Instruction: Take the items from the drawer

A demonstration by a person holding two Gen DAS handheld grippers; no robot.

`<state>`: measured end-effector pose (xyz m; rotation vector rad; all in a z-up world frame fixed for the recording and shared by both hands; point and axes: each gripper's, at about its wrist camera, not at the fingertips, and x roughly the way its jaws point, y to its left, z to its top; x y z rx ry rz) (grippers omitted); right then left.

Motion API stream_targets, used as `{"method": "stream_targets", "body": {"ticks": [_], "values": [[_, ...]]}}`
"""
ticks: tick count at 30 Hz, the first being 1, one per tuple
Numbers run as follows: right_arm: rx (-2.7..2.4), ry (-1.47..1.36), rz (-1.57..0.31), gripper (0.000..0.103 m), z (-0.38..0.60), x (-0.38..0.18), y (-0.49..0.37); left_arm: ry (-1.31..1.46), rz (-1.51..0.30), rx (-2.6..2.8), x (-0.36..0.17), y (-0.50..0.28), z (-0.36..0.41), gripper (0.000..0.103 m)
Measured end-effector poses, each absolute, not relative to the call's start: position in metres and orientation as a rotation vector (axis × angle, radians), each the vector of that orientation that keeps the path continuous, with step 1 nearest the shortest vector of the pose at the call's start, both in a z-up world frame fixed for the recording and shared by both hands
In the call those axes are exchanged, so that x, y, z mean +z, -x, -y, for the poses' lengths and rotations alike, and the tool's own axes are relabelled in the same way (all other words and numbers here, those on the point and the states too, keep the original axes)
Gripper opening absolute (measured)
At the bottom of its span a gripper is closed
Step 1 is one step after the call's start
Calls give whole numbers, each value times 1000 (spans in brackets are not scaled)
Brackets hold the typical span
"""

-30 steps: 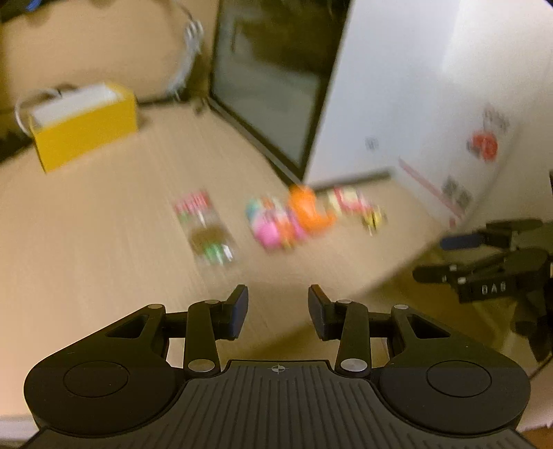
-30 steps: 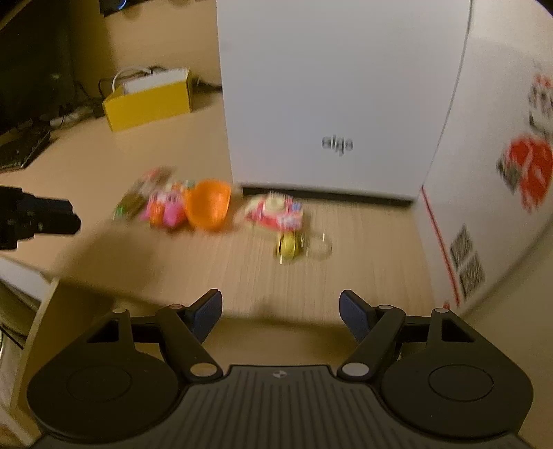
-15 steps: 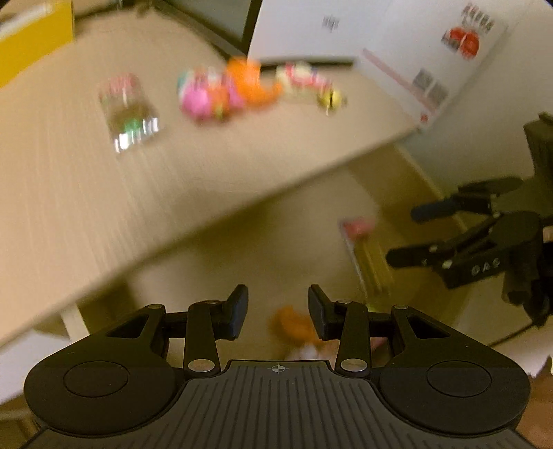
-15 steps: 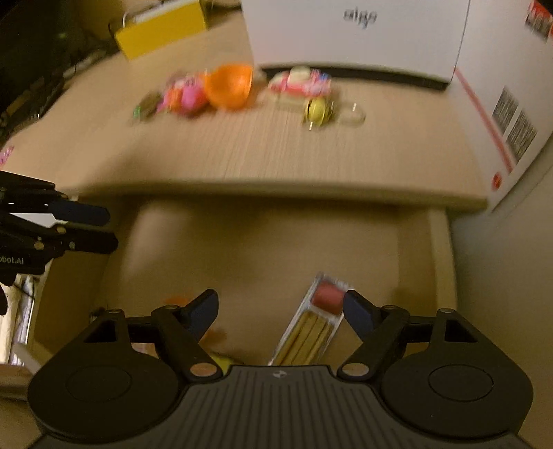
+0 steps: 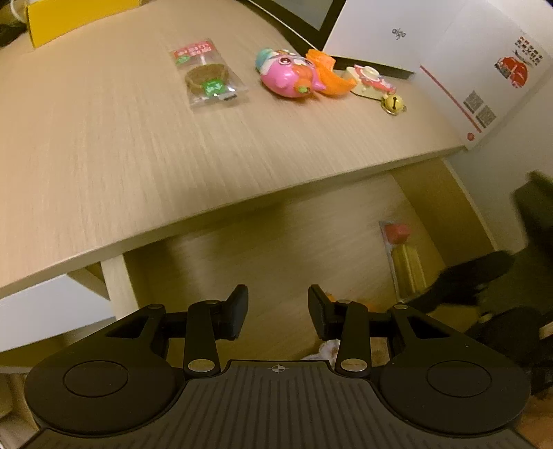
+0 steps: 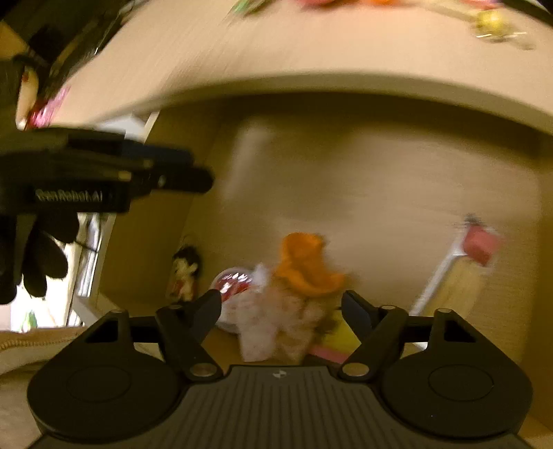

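Observation:
The drawer (image 6: 380, 193) stands pulled out under the desk edge. In it lie an orange toy (image 6: 304, 262) on a pale, blurred heap, a small dark-haired doll (image 6: 185, 273), a round red-and-white thing (image 6: 231, 279) and a pack with a red block and yellow sticks (image 6: 477, 241). My right gripper (image 6: 280, 300) points steeply down over the heap. Its jaws are closing, with the orange toy between the fingers but not touched. My left gripper (image 5: 278, 304) hangs open and empty over the bare drawer floor (image 5: 276, 241). The right gripper (image 5: 477, 276) shows there as a dark blur.
On the desk top (image 5: 138, 138) lie a snack packet (image 5: 207, 74), a pink toy (image 5: 287, 74), an orange piece (image 5: 328, 72) and a yellow bell (image 5: 394, 103). A white box (image 5: 414, 34) and a yellow box (image 5: 69, 13) stand behind. The desk edge overhangs the drawer's back.
Both grippers have tipped down from the desk top to the open drawer and sunk. The right one has come close over the heap of toys, its jaws slightly narrower.

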<state>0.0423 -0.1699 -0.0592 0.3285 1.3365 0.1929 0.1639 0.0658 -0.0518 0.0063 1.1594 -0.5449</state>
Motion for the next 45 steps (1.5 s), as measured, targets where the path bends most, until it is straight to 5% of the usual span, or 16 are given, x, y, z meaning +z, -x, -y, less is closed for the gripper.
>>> {"method": "stream_targets", "body": {"ticks": [2,7,19,31,40,43,45], "values": [[212,-322,-1392,64,162,-71,-49,0,-1160,-550,-51,-162,-67,42],[206,-284,-1440,15,159,-83,-49,15,-1173,-557,-54,-159,-68,42],[-158,-373,-1093,12,263,4,-12,-52,-1156,-678,-71,-152,-4,42],[-196,-401,-1091,13,275,-8,5,-485,-1030,-803,-96,-151,64,42],[-226,-332,-1148,13,261,-19,2,-464,-1058,-859,-118,-146,70,42],[-221,-318,-1146,13,258,-19,-1,-455,-1039,-856,-120,-144,71,16],[-217,-317,-1142,13,256,-17,-2,-430,-1066,-849,-120,-144,70,14]]}}
